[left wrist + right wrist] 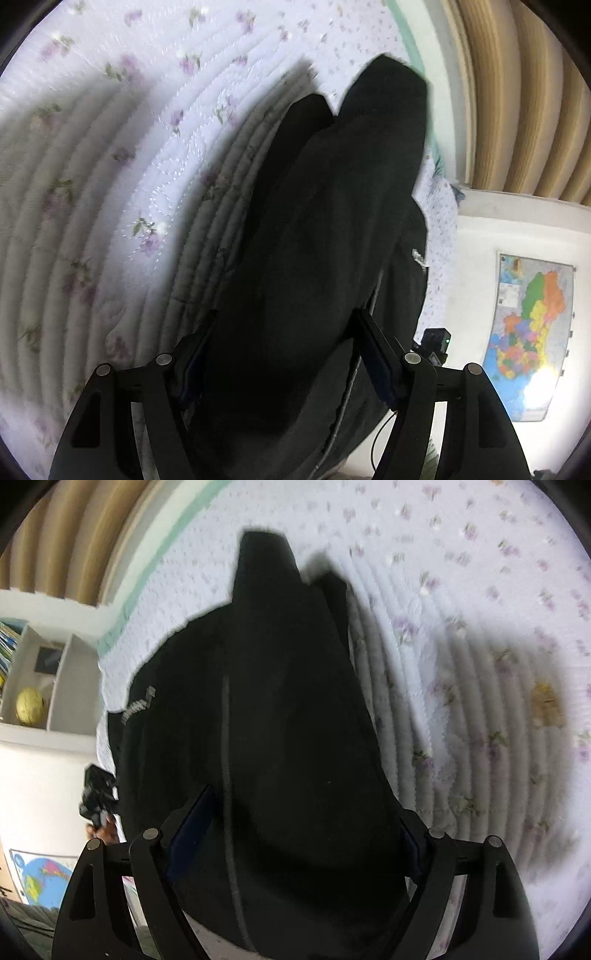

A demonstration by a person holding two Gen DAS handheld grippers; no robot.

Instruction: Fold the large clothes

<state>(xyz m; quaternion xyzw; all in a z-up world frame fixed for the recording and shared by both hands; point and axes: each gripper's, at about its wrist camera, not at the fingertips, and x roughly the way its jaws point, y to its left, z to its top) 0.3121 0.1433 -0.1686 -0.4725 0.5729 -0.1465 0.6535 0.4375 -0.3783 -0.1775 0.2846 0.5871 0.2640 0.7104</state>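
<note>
We see black garment (pixel 325 229) on floral quilt (pixel 110 155), long axis running straight away from both tools. Left gripper (pixel 284 354) and right gripper (pixel 295 834) spread, straddling near edge; pad contact unclear.

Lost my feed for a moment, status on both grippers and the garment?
Left gripper and right gripper open, black fabric between the jaws. Black garment lying on the floral quilted bedspread. Nothing in the way.
</note>
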